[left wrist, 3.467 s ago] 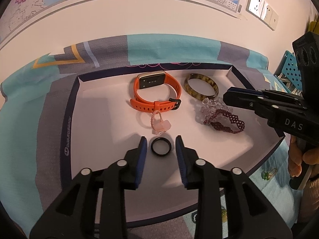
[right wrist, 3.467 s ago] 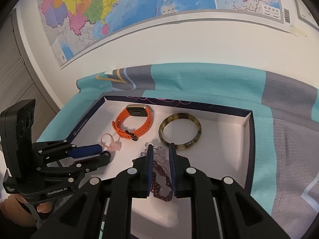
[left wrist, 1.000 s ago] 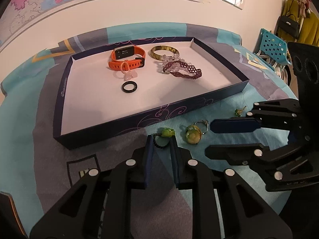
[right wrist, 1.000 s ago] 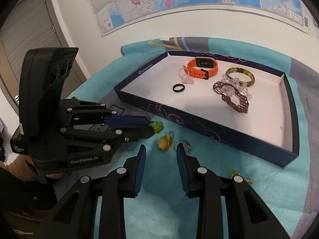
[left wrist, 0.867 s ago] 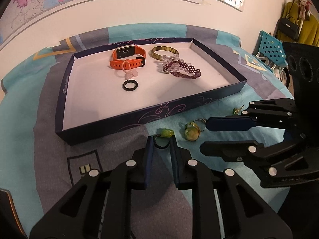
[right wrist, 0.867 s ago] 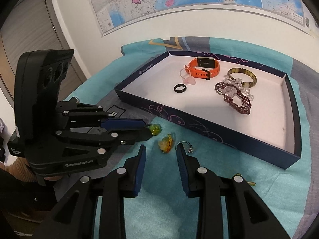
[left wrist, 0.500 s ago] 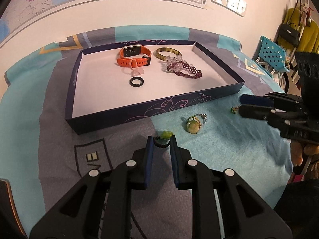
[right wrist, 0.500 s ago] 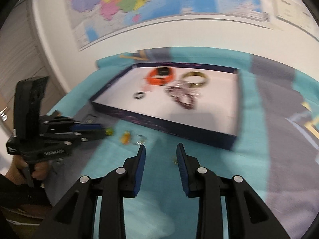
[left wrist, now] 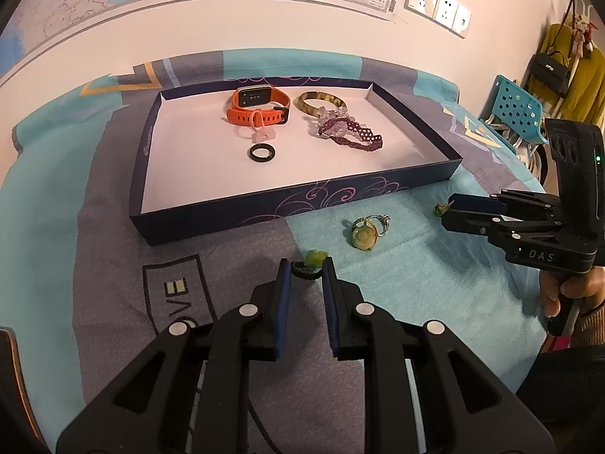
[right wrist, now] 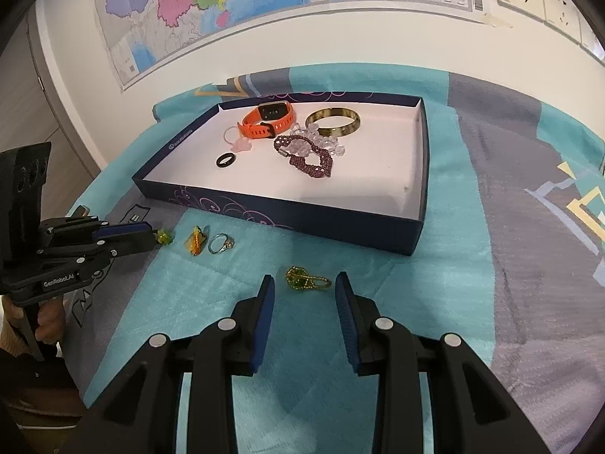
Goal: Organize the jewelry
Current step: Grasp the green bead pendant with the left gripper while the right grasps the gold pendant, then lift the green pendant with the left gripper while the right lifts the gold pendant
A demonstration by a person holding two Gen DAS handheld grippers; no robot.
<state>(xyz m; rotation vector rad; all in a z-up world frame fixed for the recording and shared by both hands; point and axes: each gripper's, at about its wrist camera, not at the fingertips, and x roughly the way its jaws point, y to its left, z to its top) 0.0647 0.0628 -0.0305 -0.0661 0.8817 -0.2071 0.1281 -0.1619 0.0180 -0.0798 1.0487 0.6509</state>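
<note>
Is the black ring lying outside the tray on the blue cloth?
No, the black ring lies inside the tray on its white floor, in front of the orange watch.

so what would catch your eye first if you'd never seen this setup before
The dark blue tray on the teal cloth, with an orange watch and bangle at its far end. In front of it, the left gripper pinches a green-beaded ring while the right gripper hovers open over a gold-green piece.

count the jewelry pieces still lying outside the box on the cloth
4: a green-beaded ring between the left gripper's jaws, a yellow ring beside a silver ring, and a gold-green piece before the right gripper.
</note>
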